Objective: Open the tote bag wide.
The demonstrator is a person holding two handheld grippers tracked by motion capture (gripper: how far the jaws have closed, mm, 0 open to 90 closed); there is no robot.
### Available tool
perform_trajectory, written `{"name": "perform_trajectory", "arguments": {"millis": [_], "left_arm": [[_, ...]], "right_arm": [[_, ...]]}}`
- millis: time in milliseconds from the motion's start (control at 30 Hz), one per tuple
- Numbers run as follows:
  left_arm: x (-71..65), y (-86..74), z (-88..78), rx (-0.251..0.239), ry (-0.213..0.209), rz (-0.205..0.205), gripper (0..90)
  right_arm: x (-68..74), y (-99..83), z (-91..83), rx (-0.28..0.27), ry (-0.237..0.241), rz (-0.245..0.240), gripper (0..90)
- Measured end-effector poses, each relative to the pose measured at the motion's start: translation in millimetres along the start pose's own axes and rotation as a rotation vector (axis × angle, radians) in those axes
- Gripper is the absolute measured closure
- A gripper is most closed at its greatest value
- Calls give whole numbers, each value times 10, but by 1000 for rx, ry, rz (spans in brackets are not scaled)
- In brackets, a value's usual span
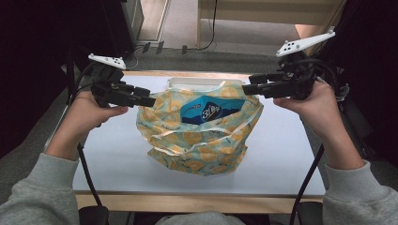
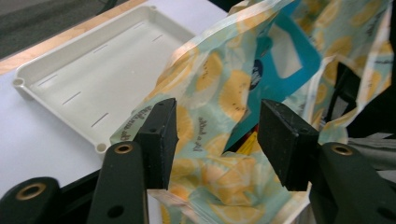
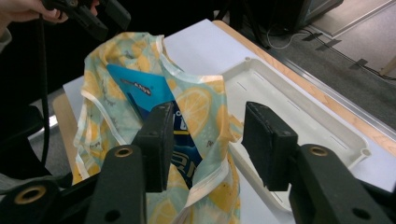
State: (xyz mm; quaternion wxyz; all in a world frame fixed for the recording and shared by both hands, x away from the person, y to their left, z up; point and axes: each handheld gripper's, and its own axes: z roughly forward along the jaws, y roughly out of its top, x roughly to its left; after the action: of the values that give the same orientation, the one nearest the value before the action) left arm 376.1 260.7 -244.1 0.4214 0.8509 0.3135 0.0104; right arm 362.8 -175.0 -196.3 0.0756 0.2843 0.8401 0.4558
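Beside ridged plastic tray (image 2: 84,88), crumpled lemon-print bag (image 1: 197,140) slumps.

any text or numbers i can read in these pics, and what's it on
"3" with more beside it, too blurred to read: white print on the blue packet inside the lemon-print bag.
Small dark print on the bag's fabric, left gripper view: too small to read.
White tray: no text.
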Motion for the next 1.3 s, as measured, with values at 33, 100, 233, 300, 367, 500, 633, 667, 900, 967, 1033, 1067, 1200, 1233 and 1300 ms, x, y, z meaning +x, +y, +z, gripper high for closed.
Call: {"name": "perform_trajectory", "arguments": {"millis": [33, 100, 233, 300, 367, 500, 633, 667, 900, 967, 1033, 1067, 1200, 1233, 1300], "left_arm": [[20, -12, 18, 3, 1, -8, 465], [60, -44, 54, 7, 5, -28, 449], [88, -103, 136, 23, -4, -37, 437], [90, -113, 171, 28, -11, -39, 473], [82, -114, 212, 42, -12, -49, 536], [55, -101, 300, 81, -14, -62, 713], [21, -86, 360, 109, 1, -42, 873], [13, -82, 366, 100, 1, -40, 900], [-8, -35, 363, 79, 33, -36, 900], [-15, -26, 378, 73, 55, -31, 900], [-10, -21, 392, 71, 59, -26, 900], [-11, -18, 401, 66, 63, -29, 900], [8, -18, 461, 64, 58, -21, 900], [23, -26, 483, 67, 51, -23, 900], [42, -43, 526, 75, 40, -35, 900]], "right_arm": [[11, -8, 10, 7, -5, -8, 536], [22, -37, 26, 19, -12, -11, 531], [0, -126, 52, 46, -18, -3, 562], [-21, -179, 63, 54, -22, 1, 637], [-39, -214, 64, 56, -21, 5, 724], [-63, -261, 47, 49, -24, 7, 849], [-100, -300, 40, 51, -33, 19, 873], [-114, -312, 40, 53, -36, 20, 873], [-246, -418, 48, 63, -76, 43, 871], [-288, -456, 55, 68, -79, 61, 869], [-332, -502, 81, 71, -81, 74, 869], [-345, -518, 92, 71, -81, 78, 868], [-405, -615, 164, 76, -80, 97, 868], [-414, -635, 179, 74, -77, 99, 868], [-437, -698, 223, 77, -73, 108, 867]]}}
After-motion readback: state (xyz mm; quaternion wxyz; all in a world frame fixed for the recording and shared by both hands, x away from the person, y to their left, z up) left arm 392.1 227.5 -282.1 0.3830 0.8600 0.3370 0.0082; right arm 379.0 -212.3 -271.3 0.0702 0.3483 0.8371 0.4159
